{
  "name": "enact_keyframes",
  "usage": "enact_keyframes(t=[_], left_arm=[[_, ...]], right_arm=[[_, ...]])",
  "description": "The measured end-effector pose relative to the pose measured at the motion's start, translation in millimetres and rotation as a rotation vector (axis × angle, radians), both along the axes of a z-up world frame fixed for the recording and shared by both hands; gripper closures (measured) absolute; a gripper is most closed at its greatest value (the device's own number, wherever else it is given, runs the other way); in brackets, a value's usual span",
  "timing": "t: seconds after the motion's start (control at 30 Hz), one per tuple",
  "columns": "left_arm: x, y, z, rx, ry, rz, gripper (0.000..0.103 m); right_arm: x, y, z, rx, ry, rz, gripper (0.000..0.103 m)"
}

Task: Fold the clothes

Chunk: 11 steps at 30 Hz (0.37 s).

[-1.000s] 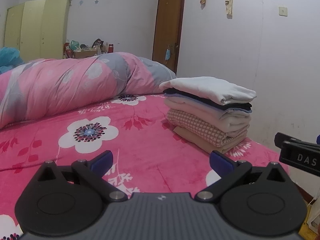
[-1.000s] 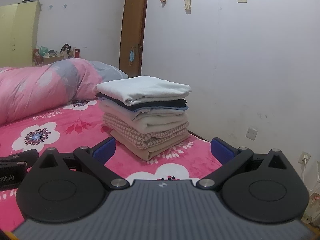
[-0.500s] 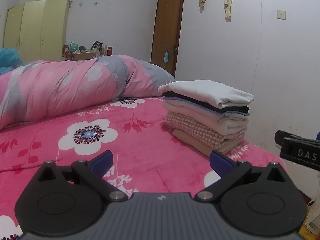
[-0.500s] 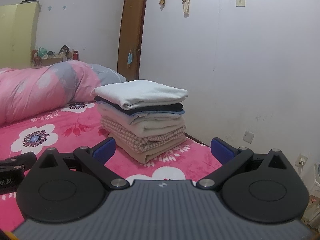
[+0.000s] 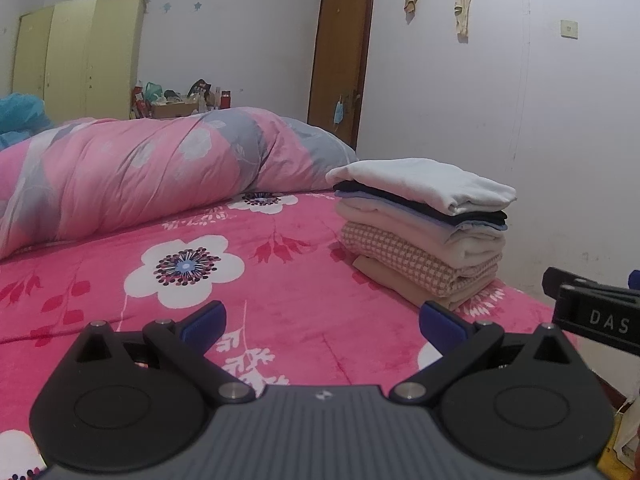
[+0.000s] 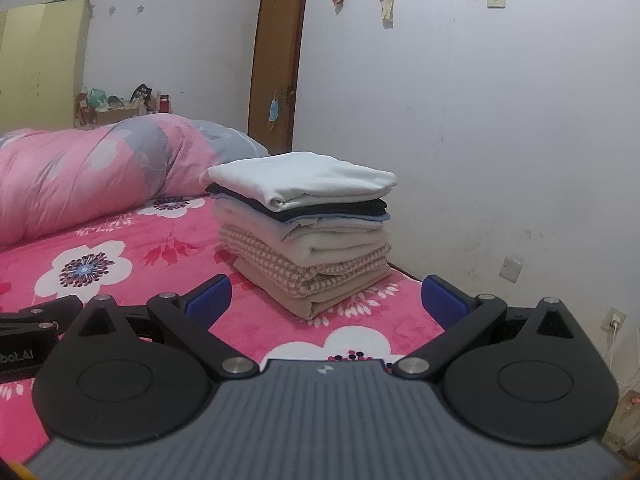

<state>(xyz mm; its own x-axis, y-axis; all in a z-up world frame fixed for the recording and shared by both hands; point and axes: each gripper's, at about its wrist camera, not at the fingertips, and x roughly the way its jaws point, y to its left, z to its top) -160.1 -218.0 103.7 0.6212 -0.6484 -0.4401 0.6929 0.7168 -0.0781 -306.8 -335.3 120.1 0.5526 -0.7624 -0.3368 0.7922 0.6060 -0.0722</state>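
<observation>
Beyond the spread jaws in the left wrist view, the pale-yellow wooden wardrobe [image 5: 76, 56] is cut by the left edge, and the clutter of small bottles and bags [image 5: 180, 98] beside it is too small to tell apart. To the right of the jaws, the other black plastic gripper [image 5: 592, 312] runs off the edge. In the right wrist view, the tall stack of folded clothes [image 6: 304, 224] ahead hides the pink flowered bedspread [image 6: 120, 256] behind it.

1. The left wrist view looks low across the bed [image 5: 280, 280] toward the door [image 5: 340, 60].
2. The right wrist view sits rightward, seemingly nearer the wall [image 6: 500, 120].
3. Both share the clothes stack [image 5: 424, 232] [image 6: 304, 228].
</observation>
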Motion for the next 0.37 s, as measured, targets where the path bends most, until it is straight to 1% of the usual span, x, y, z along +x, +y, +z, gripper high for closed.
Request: enact_keyframes(t=[0.37], left_arm=[[-4.0,-0.6,0.5,0.002,-0.011,-0.004,0.0]], right_arm=[[-2.4,-1.2,1.3,0.003,-0.008,0.001,0.001]])
